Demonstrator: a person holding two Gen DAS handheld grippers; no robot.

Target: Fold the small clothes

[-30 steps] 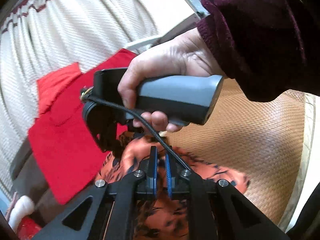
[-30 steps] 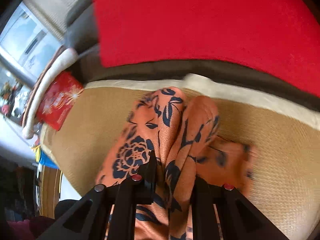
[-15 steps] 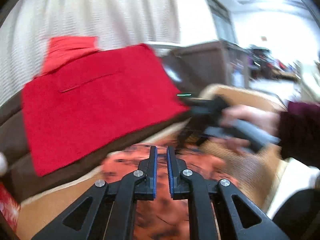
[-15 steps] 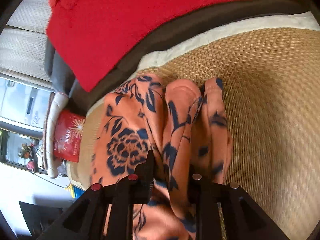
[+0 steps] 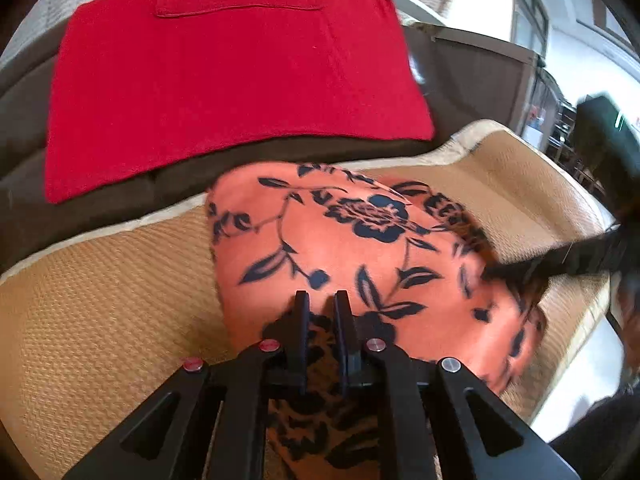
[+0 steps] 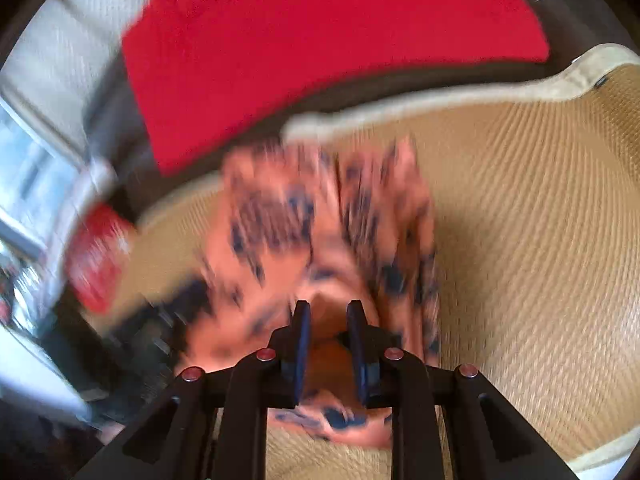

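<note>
An orange garment with dark blue flowers (image 5: 340, 248) lies on a woven tan seat mat (image 5: 100, 304). My left gripper (image 5: 320, 304) is nearly shut, its fingers pinching the garment's near edge. In the right wrist view the same garment (image 6: 320, 232) is bunched and blurred by motion. My right gripper (image 6: 327, 312) is shut on a fold of it between its blue pads. The right gripper's body shows blurred in the left wrist view (image 5: 576, 260), at the garment's right edge.
A red cloth (image 5: 224, 72) drapes over the dark sofa back (image 5: 24, 128) behind the mat. A red packet (image 6: 96, 260) lies at the left in the right wrist view. The mat's pale border (image 6: 440, 100) runs along the back.
The left gripper swung over the garment, which now lies spread out flat. The right hand moved off to the right edge, still holding the cloth, and is moving fast.
</note>
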